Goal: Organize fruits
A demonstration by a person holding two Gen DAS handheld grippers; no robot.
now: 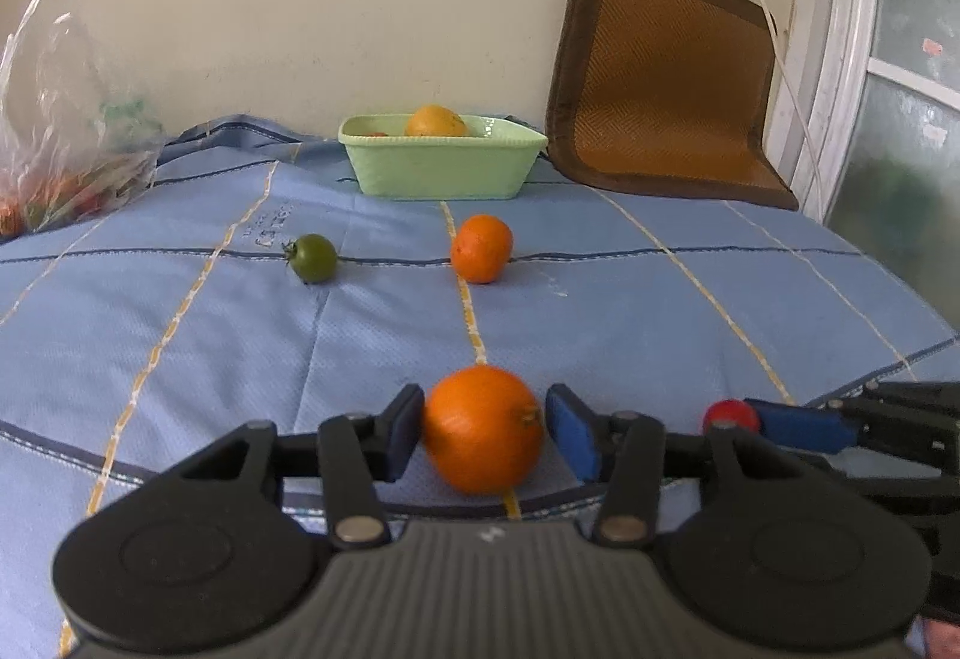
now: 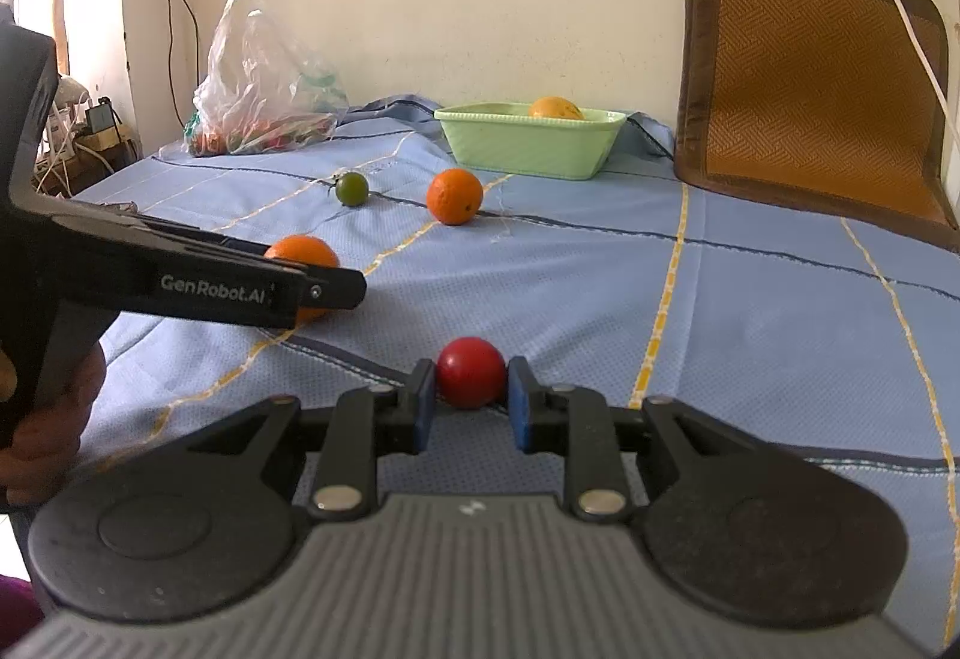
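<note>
A green tomato [image 1: 312, 258] and second orange [image 1: 481, 248] are lying ahead, before the basin [image 1: 441, 167]. Left tongs [image 1: 485, 434] are bracketing an orange [image 1: 483, 430], right pad apart; right tongs [image 2: 471, 398] are gripping a red tomato [image 2: 471, 372].

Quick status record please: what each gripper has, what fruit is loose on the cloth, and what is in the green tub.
left gripper: open around the near orange; left pad touching, right pad apart
right gripper: shut on the red tomato
loose on blue cloth: far orange, green tomato
green tub: by the wall, holds a yellow-orange fruit; something small and red beside it, unclear
plastic bag: back left, contents unclear
</note>
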